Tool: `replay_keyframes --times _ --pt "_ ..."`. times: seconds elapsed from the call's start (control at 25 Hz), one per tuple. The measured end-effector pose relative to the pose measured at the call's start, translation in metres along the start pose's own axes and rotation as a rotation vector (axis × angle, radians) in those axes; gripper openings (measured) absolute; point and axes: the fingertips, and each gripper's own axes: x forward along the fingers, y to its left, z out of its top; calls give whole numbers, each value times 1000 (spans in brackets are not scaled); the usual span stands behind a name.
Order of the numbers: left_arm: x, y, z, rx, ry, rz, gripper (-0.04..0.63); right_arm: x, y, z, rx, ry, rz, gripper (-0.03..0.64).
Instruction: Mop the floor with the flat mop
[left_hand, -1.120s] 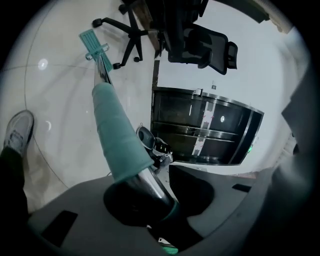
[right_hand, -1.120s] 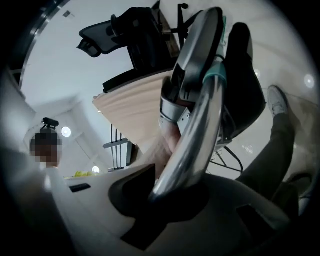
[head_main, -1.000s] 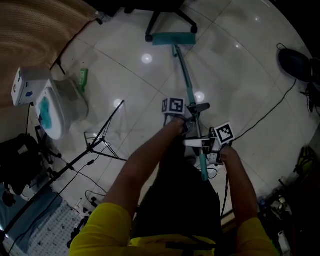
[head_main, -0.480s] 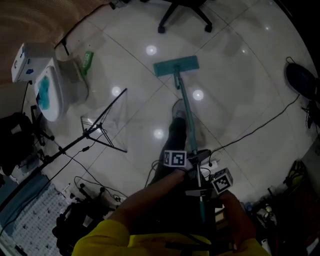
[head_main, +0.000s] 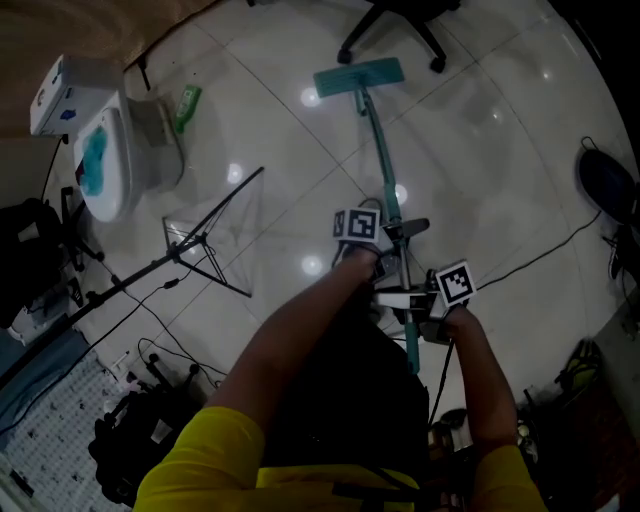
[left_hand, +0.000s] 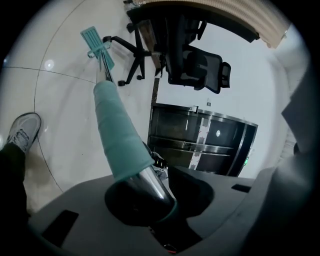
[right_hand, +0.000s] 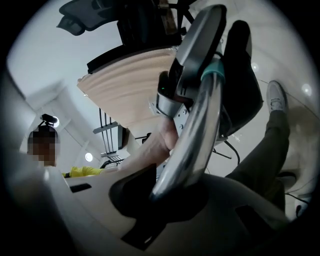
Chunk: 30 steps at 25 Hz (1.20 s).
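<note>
The flat mop's teal head (head_main: 358, 78) lies on the pale tiled floor (head_main: 480, 170) near an office chair's base (head_main: 400, 28). Its teal and metal handle (head_main: 383, 165) runs back toward me. My left gripper (head_main: 385, 240) is shut on the handle, higher up the pole. My right gripper (head_main: 415, 300) is shut on the handle nearer its end. In the left gripper view the handle (left_hand: 120, 135) passes between the jaws and the mop head (left_hand: 93, 38) shows far off. In the right gripper view the chrome handle (right_hand: 195, 125) sits gripped between the jaws.
A white toilet (head_main: 105, 150) with blue water and a green bottle (head_main: 187, 103) stand at the left. A black tripod stand (head_main: 190, 255) leans beside it. Cables (head_main: 540, 250) trail on the right. My shoe (left_hand: 22, 130) and leg (right_hand: 267, 145) are near the pole.
The mop head has slid forward across the floor, away from me toward the office chair. Both grippers have kept their hold on the handle and moved forward with it.
</note>
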Motion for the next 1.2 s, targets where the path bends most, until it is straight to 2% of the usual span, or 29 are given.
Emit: replay_keyframes --times 0.08,0.36,0.48,0.6,0.84,0.96,1.2 --pt "-9 -6 -18 -25 -14 -6 120 8 12 -20 12 15 22 60" --pt "-52 -27 -153 -131 -15 30 123 23 44 -152 136 36 28 67" --pt "-64 -46 -188 -180 26 60 133 28 67 -182 141 74 4 93" --pt "-66 -69 -201 -247 28 60 133 28 90 -192 163 54 9 97" --pt "-65 -137 -221 -230 92 86 137 31 170 -206 188 -17 78 98" --pt "-64 -172 -232 -199 138 116 137 32 206 -216 168 -47 103 98" --pt "-66 -234 -271 -146 181 114 137 32 259 -259 103 -71 123 98"
